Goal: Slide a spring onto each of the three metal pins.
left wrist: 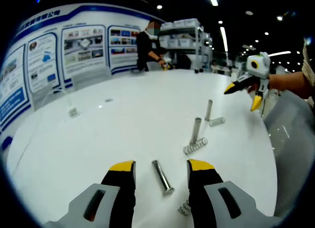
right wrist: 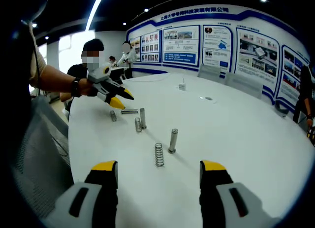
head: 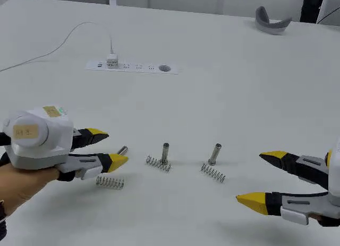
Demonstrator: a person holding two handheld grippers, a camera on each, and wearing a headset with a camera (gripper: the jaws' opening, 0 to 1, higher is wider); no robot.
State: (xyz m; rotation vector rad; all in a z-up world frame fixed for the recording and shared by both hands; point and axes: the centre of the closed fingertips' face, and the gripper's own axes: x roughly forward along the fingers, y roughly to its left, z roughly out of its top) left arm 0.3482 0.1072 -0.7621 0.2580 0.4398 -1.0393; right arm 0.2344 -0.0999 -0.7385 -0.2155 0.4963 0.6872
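The tabletop (head: 239, 97) is plain white. The middle pin (head: 165, 152) is silver-grey metal, as are the left pin (head: 122, 150) and the right pin (head: 215, 152) on either side of it. The springs (head: 158, 163) near it are silvery coils. The left tongs (head: 116, 147) and right tongs (head: 248, 177) have yellow tips on black, with light grey and white bodies. Beyond the middle pin, the power strip (head: 135, 67) is white.

Two upright metal pins (head: 165, 152), one flat pin (head: 122, 150), three loose springs (head: 158, 163) alongside.
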